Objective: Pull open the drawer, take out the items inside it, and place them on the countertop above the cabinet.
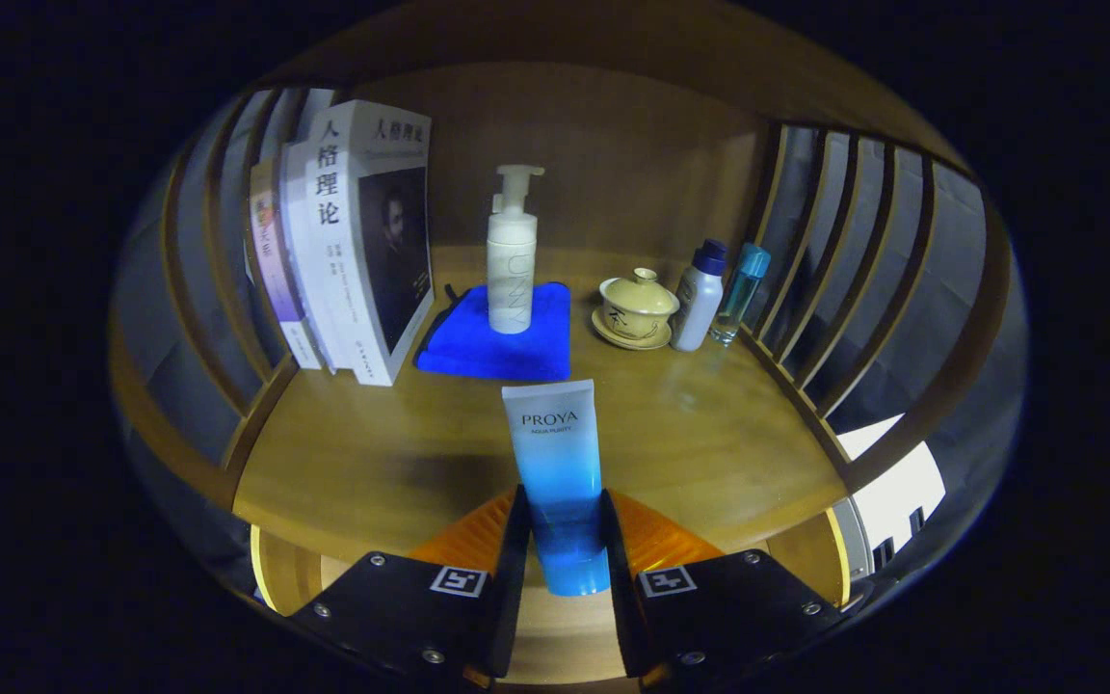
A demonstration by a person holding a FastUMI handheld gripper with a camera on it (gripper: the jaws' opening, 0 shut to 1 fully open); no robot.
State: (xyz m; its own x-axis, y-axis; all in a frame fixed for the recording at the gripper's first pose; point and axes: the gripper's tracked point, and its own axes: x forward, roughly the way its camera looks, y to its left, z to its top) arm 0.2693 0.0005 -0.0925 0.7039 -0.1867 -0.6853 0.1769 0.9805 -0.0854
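The tool grips the tube tight on both sides, holding it up over the near edge of the table. I think it should go down gently on bare wood, well short of the cloth.

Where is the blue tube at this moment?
In the gripper view, the blue tube stands upright between the gripper fingers, which press on both its sides, over the countertop's front edge, ahead of the blue cloth.
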